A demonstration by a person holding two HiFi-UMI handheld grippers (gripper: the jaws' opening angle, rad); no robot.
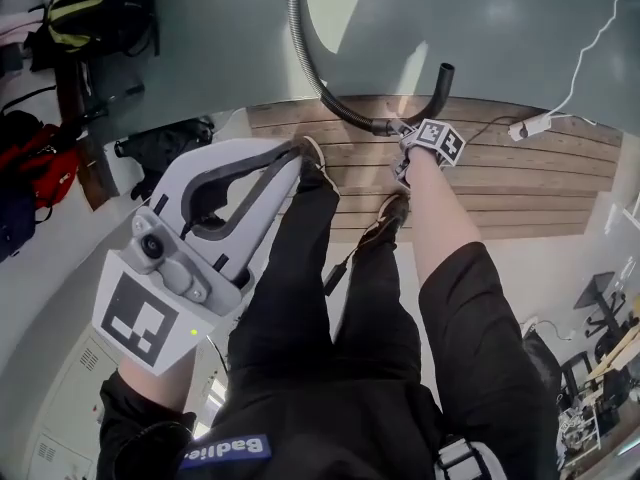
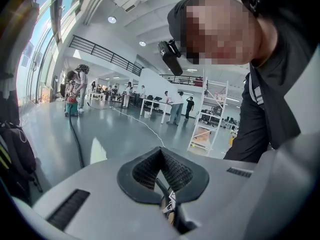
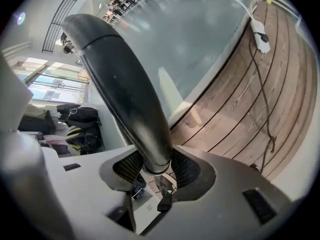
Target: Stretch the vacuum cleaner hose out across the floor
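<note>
Right gripper view: right gripper (image 3: 157, 165) clamps stiff black curved plastic tube (image 3: 120, 84); ribbed grey hose (image 1: 299, 48) probably springy. Left gripper (image 2: 161, 155) closed, empty.

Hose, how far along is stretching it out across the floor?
Done: the right hand-held gripper is clamped on the hose at its rigid end. In hand: that end is held near the wooden floor. Left: the hose curves in a bend, not straight; the left hand-held gripper is shut, empty.
</note>
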